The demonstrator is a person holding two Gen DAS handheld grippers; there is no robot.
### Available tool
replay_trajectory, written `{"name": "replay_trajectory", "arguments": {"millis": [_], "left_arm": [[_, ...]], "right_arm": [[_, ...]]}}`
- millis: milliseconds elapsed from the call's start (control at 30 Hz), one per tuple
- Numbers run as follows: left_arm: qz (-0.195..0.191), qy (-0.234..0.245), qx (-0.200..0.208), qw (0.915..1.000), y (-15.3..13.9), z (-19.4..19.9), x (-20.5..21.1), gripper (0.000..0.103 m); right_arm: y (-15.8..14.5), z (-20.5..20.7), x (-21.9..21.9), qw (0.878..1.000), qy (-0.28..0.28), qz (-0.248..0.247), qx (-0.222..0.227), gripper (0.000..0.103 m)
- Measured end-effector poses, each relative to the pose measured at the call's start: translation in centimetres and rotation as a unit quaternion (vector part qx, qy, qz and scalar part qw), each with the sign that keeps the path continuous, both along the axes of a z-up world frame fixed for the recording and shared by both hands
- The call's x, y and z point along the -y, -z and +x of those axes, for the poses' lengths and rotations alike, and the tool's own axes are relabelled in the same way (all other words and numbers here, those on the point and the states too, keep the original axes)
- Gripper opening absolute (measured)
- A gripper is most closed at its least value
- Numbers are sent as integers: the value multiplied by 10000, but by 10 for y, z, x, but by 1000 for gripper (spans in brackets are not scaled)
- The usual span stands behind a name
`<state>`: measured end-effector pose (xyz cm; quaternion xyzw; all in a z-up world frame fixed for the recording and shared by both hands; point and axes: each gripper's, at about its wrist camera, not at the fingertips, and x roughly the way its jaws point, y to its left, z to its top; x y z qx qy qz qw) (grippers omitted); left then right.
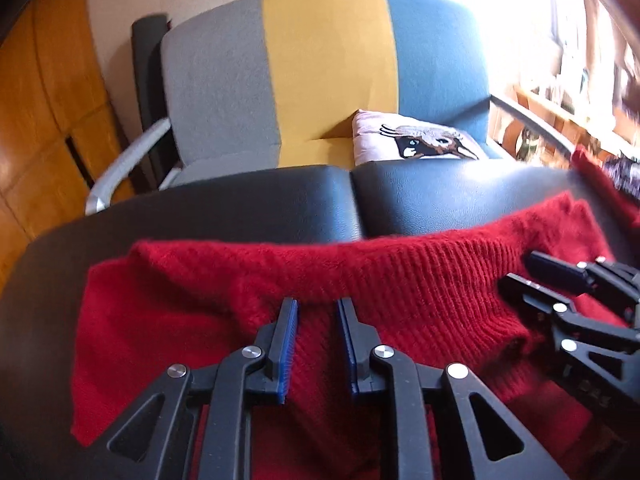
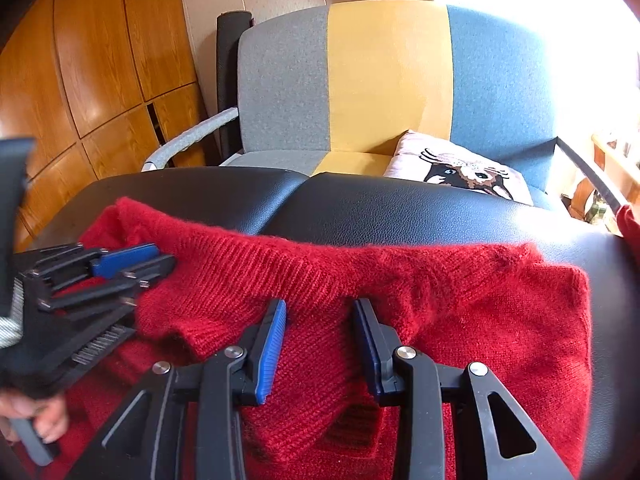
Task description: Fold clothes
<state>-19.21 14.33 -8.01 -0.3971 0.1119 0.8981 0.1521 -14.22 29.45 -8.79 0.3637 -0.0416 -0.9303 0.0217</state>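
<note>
A red knit sweater lies on a black leather surface, its ribbed edge folded over at the far side; it also shows in the right wrist view. My left gripper is open just above the sweater's folded ribbed edge, with fabric between and below the fingers. My right gripper is open over the same edge, further right. The right gripper shows at the right of the left wrist view. The left gripper shows at the left of the right wrist view.
Behind the black surface stands an armchair in grey, yellow and blue with a printed cushion on its seat. Wooden cabinet doors are at the left. A bright window and cluttered shelf are at the right.
</note>
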Motion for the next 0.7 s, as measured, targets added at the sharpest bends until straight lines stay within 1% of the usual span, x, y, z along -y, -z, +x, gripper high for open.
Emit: {"name": "replay_trajectory", "arguments": {"millis": [33, 67, 133, 167, 233, 267, 333, 367, 400, 467, 500, 567, 633, 700], "left_arm": [[-2, -121, 18, 9999, -3, 4, 8, 21], [-224, -347, -57, 9991, -5, 10, 18, 21], [-646, -782, -195, 9947, -10, 23, 38, 21], [-722, -929, -196, 9929, -11, 29, 50, 21], [-673, -1306, -77, 9891, -14, 42, 84, 21], [-526, -1439, 12, 9882, -16, 48, 100, 21], [-58, -1721, 250, 9847, -20, 64, 135, 21], [204, -1859, 373, 9817, -23, 73, 154, 21], [573, -1980, 493, 9773, -27, 84, 174, 21], [1080, -2132, 543, 9695, -36, 101, 203, 21], [1368, -2219, 472, 9643, -45, 114, 221, 21], [1726, -2336, 300, 9564, -58, 132, 248, 21], [2082, -2493, 89, 9457, -77, 152, 277, 21], [2411, -2662, -133, 9332, -98, 171, 304, 21]], "right_arm": [[0, 0, 1, 10000, 6, 33, 0, 35], [0, 0, 2, 10000, 13, 66, 0, 35], [0, 0, 3, 9999, 26, 109, 2, 35], [0, 0, 3, 9999, 32, 118, 4, 35], [0, 0, 4, 9999, 40, 131, 6, 35], [0, 0, 4, 9999, 42, 147, 6, 36], [-1, 0, 7, 9997, 46, 233, 4, 37], [-2, 1, 7, 9997, 37, 250, 1, 37], [-4, 1, 8, 9996, 29, 267, -1, 38], [-10, 7, 6, 9997, 32, 255, 43, 41], [-14, 13, 6, 9995, 107, 284, 84, 45], [-27, 32, 5, 9994, 190, 273, 88, 52], [-42, 58, 2, 9996, 207, 196, 14, 52], [-60, 95, -8, 9996, 202, -6, -203, 57]]}}
